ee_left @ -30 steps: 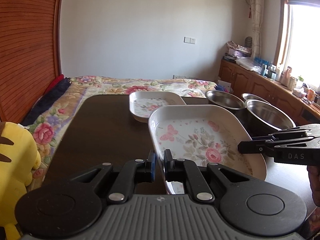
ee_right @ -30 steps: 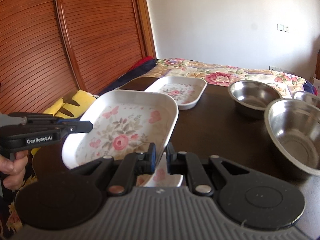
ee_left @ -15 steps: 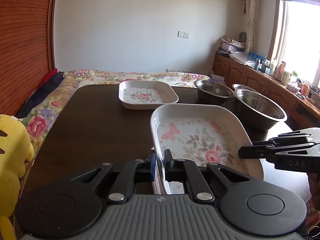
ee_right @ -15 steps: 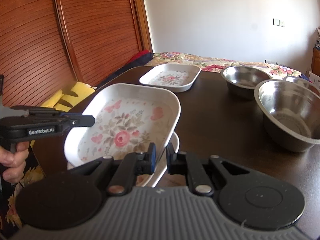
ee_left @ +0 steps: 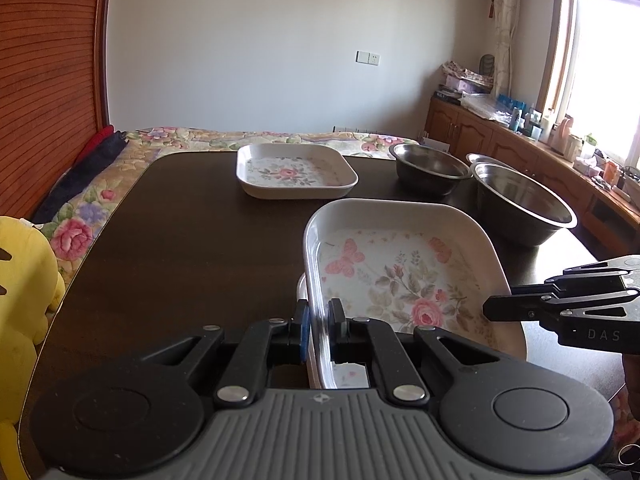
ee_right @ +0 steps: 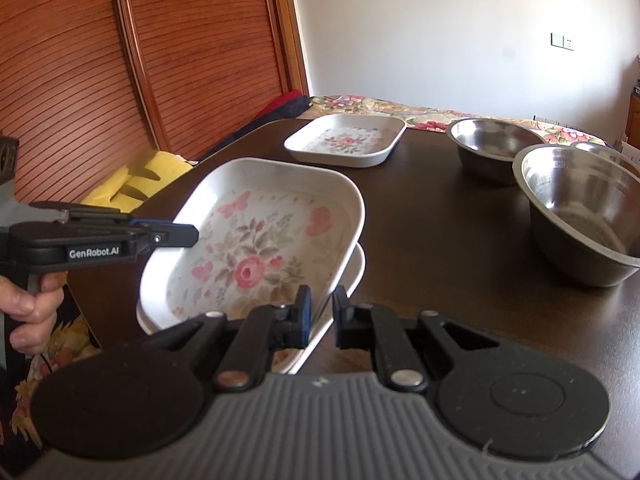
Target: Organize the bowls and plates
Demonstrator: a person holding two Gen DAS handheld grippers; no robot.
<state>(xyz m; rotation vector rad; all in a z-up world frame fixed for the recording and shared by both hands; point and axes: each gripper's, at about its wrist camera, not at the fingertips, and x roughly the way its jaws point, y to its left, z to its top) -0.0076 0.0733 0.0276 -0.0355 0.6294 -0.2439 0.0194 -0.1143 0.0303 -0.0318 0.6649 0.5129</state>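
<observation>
My left hand-held gripper (ee_left: 319, 326) clenches the near rim of the floral plate (ee_left: 404, 276), held tilted over a second plate (ee_right: 352, 276) on the dark worktop (ee_left: 180, 248). My right hand-held gripper (ee_right: 320, 314) straddles the opposite rim, its fingers slightly parted. A third plate (ee_left: 294, 176) and steel bowls (ee_right: 576, 208) sit beyond.

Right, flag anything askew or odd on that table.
The top floral plate sits askew on the plate below: its far-right side rides high and their rims don't line up. The left gripper pinches its rim; the right gripper straddles the opposite rim, jaws slightly apart. Nothing spilled or damaged.
</observation>
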